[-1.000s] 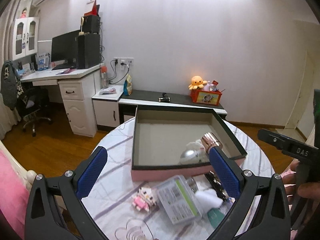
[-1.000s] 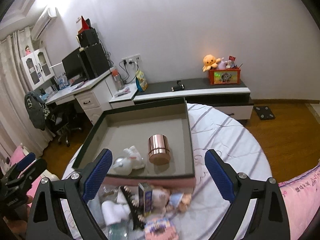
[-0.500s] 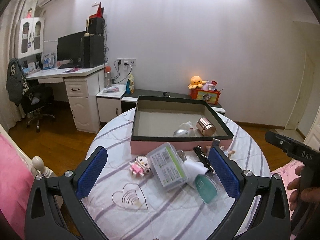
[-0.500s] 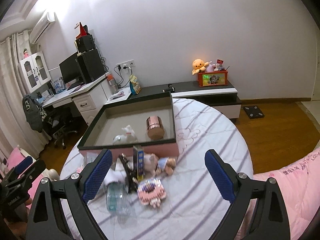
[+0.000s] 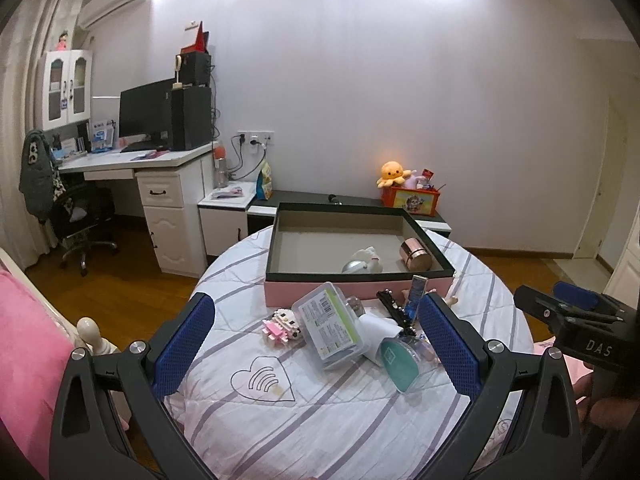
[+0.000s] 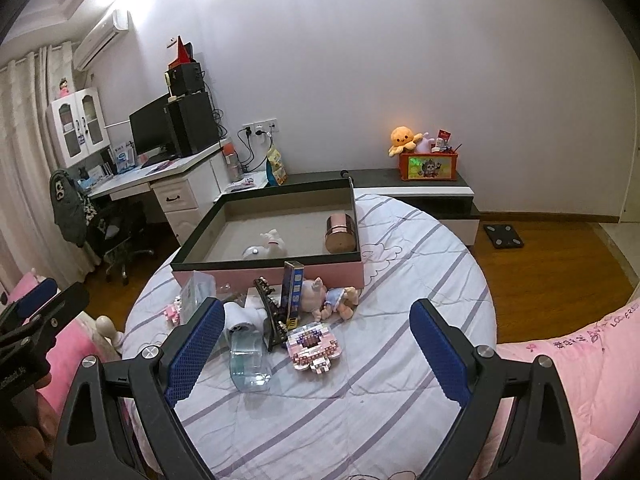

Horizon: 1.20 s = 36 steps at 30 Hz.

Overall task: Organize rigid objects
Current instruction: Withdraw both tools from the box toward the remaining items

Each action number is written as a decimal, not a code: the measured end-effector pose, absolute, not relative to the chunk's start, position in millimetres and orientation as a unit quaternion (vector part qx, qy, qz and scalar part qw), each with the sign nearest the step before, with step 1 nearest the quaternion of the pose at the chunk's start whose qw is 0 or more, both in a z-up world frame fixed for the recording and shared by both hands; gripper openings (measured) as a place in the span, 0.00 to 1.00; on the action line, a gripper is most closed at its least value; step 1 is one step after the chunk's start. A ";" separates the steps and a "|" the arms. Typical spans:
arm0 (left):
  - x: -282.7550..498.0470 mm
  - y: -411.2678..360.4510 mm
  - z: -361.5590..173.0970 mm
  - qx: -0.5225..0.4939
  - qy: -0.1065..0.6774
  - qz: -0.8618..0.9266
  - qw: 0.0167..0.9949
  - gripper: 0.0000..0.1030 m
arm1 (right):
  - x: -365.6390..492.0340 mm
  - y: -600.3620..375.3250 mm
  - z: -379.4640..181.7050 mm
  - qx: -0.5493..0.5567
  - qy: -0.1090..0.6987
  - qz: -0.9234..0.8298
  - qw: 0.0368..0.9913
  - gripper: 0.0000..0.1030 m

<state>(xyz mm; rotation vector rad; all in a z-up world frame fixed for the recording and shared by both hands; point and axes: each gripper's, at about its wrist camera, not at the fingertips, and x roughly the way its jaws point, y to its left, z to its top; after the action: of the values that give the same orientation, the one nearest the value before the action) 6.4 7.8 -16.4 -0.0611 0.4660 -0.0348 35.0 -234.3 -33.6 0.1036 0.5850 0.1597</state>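
Note:
A pink box with a dark rim (image 5: 276,240) (image 6: 192,256) stands at the far side of the round table. It holds a rose-gold tin (image 5: 416,254) (image 6: 341,233) and a white figure (image 5: 362,263) (image 6: 269,245). In front of it lie a clear plastic case (image 5: 330,326), a pink block toy (image 5: 280,327), a teal-lidded jar (image 5: 400,360), a black hair clip (image 6: 272,314), a doll (image 6: 332,298) and a pink block cake (image 6: 314,345). My left gripper (image 5: 316,354) and right gripper (image 6: 318,354) are both open and empty, held back above the near side of the table.
The table has a striped quilted cover (image 6: 380,400). A pink bed (image 6: 580,352) lies to the right and pink bedding (image 5: 28,340) to the left. A desk (image 5: 132,164), an office chair (image 5: 80,220) and a low cabinet (image 6: 420,192) line the far wall.
Both grippers have drawn back and up from the box. The loose items in front of the box have come into full view. Nothing on the table has moved.

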 end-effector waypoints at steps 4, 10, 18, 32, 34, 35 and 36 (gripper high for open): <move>3.7 10.8 -18.1 -0.032 0.234 -0.014 0.972 1.00 | 32.7 -230.6 -33.3 0.047 0.287 0.081 0.953 0.92; 2.2 13.0 -20.6 -0.035 0.237 -0.011 0.971 1.00 | 32.0 -227.1 -33.3 0.044 0.289 0.084 0.953 0.92; 3.5 12.6 -23.3 -0.033 0.241 -0.013 0.970 1.00 | 33.4 -228.4 -35.8 0.043 0.294 0.080 0.951 0.92; 33.3 3.2 -56.0 -0.029 0.294 -0.021 0.955 1.00 | 56.2 -238.4 -61.2 0.041 0.338 0.068 0.938 0.92; 40.0 1.7 -63.6 -0.031 0.304 -0.020 0.952 1.00 | 61.6 -239.0 -68.7 0.039 0.348 0.069 0.934 0.92; 44.5 1.0 -68.5 -0.032 0.312 -0.020 0.949 1.00 | 65.5 -238.7 -74.2 0.037 0.356 0.071 0.931 0.92; 46.8 1.0 -71.6 -0.033 0.316 -0.019 0.948 1.00 | 67.6 -237.9 -78.0 0.036 0.360 0.072 0.929 0.92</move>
<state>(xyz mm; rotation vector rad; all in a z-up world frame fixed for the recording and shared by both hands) 46.8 1.0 -71.6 -0.0676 0.6432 -0.0396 67.6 -237.9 -78.0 0.0743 0.7374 0.1471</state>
